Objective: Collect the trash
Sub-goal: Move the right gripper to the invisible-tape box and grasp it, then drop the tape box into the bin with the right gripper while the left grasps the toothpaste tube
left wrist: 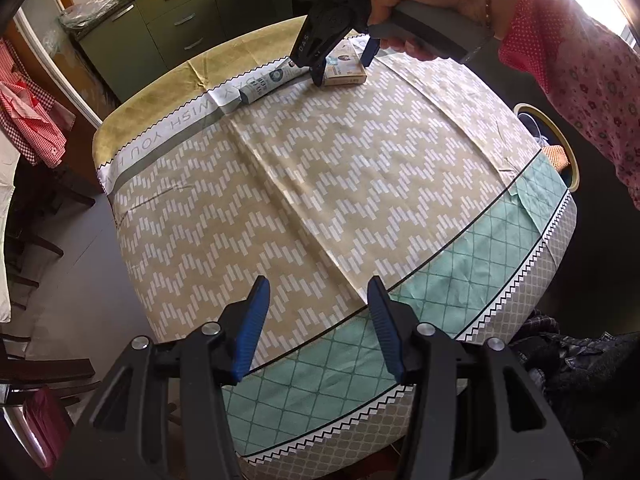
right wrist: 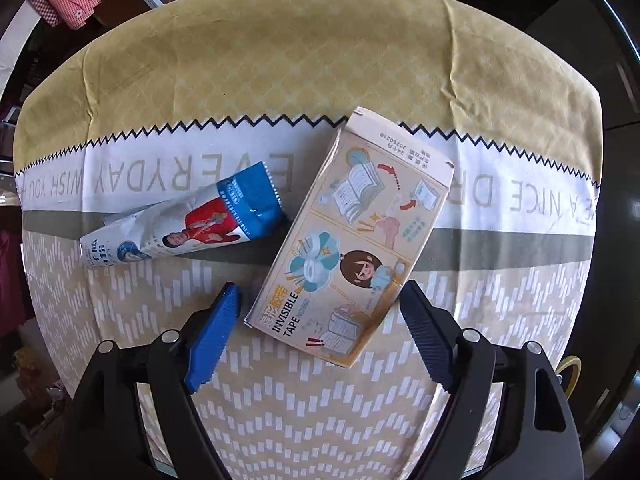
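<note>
A beige "Invisible Tape" box point(right wrist: 352, 236) lies flat on the patterned tablecloth, and a crumpled white and blue wrapper point(right wrist: 188, 224) lies just left of it. My right gripper point(right wrist: 320, 312) is open, its blue fingers on either side of the box's near end, not closed on it. In the left wrist view the right gripper point(left wrist: 344, 66) stands over the box point(left wrist: 346, 70) at the table's far side, beside the wrapper point(left wrist: 268, 84). My left gripper point(left wrist: 318, 308) is open and empty above the table's near edge.
A round bin point(left wrist: 560, 148) with a pale rim and some trash inside stands by the table's right side. Green cabinets point(left wrist: 180, 20) stand behind the table, chairs point(left wrist: 36, 240) to the left, and dark clothing point(left wrist: 580, 364) at the near right.
</note>
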Demonstrator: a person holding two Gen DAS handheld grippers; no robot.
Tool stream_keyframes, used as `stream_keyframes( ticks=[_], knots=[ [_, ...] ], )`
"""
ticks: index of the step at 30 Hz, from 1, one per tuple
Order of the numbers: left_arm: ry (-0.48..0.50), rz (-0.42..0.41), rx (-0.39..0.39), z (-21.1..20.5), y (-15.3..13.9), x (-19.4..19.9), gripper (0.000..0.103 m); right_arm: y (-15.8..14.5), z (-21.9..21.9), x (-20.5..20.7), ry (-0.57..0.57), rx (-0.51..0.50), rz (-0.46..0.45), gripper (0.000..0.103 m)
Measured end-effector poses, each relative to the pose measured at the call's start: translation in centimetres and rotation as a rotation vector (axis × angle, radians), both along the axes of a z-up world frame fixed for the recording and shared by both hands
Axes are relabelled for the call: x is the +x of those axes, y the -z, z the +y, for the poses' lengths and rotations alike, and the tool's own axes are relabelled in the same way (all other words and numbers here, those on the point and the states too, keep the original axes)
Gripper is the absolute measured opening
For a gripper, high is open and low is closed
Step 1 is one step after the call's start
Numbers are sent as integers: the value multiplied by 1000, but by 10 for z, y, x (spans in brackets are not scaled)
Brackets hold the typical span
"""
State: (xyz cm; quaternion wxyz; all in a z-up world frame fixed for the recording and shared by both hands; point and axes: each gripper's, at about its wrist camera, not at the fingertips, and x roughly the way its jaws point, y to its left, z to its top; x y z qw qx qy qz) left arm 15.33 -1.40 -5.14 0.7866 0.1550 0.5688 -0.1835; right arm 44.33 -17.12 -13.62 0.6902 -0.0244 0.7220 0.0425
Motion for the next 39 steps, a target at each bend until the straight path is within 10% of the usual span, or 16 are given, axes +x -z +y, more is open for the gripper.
stream_keyframes(
  ticks=[12,27,39],
  knots=[
    [0,-3,14,-12,1,13,49,-8,-40,-24,-31,-20,-31,62],
    [33,-47,55,-82,-3,97,49,-64,-127,-181,-161,179,-128,62],
    [2,-106,77,-115,21,233,57,-61,-367,-293,134,74,-154,62]
  ],
)
